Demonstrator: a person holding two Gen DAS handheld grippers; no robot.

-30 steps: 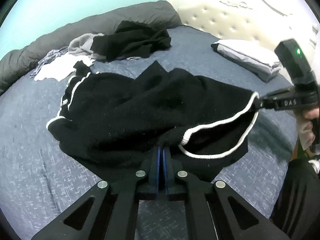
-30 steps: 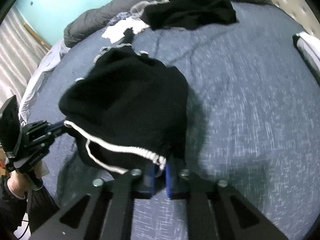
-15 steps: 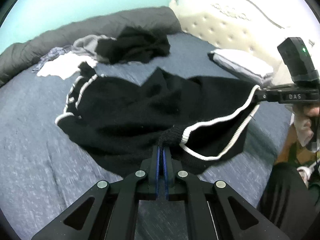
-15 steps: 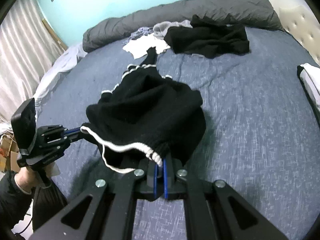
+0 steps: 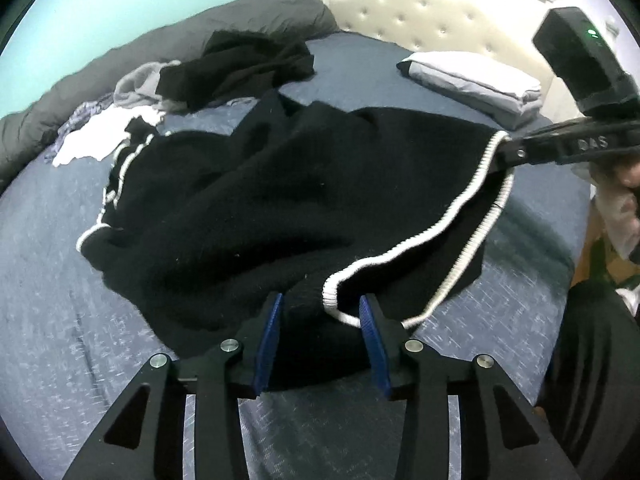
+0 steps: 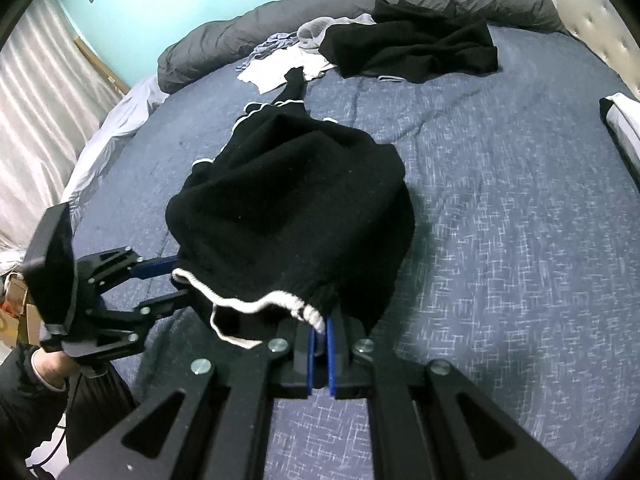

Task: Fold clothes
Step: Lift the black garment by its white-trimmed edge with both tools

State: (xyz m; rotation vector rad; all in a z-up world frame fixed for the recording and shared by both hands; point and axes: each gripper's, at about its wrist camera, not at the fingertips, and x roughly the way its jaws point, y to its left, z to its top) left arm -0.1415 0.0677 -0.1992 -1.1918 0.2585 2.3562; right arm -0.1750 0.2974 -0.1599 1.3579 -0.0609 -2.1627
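Left gripper [image 5: 322, 322] just opened, blue pads [image 5: 269, 336] spread either side of black knitted sweater with white ribbed trim [image 5: 280, 200], not pressing it. Right gripper [image 6: 318, 354] pinched tight on sweater's white-edged hem. Sweater draped rumpled across middle of blue-grey quilted bed [image 6: 520, 240], hem raised at near edge. Folded pale grey cloth [image 5: 476, 80] beside cream tufted headboard [image 5: 420, 12].

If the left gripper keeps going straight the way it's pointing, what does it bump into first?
Most likely the black sweater: its white-trimmed hem already lies between the left gripper's jaws, which have just been opening. Beyond it is only the blue bedspread.
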